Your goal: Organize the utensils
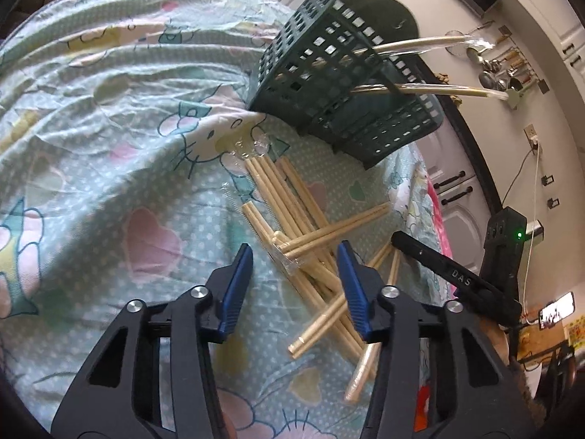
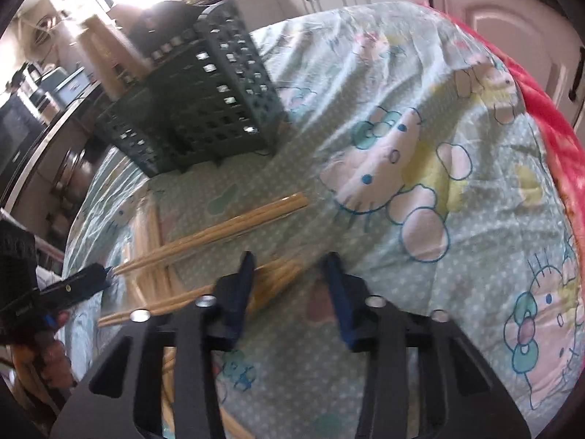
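Kitchen backdrop: white cabinets with dark handles, utensils hanging on the far wall, all fisheye-bent. Table is covered by a wrinkled cartoon-cat cloth (image 1: 109,117), a red fabric (image 2: 548,139) showing at its edge in the right wrist view. Dark green slotted caddy (image 1: 329,73) stands at the far side of the cloth; two plastic-sleeved chopsticks (image 1: 420,45) stick out of its top, the ends inside hidden by the walls. Loose chopstick pile (image 1: 292,219) lies crisscrossed on the cloth in front of the caddy, some still in clear wrappers; lower sticks are covered by the claw body, count not readable. Left claw (image 1: 294,259) hangs above the pile, blue pads apart, holding nothing. Right claw (image 2: 289,269) is also spread, empty, low over the near ends of the sticks; this view is motion-blurred, so contact with the pile can't be judged. Each claw appears only partly, cut off at the edge, in the other's camera.
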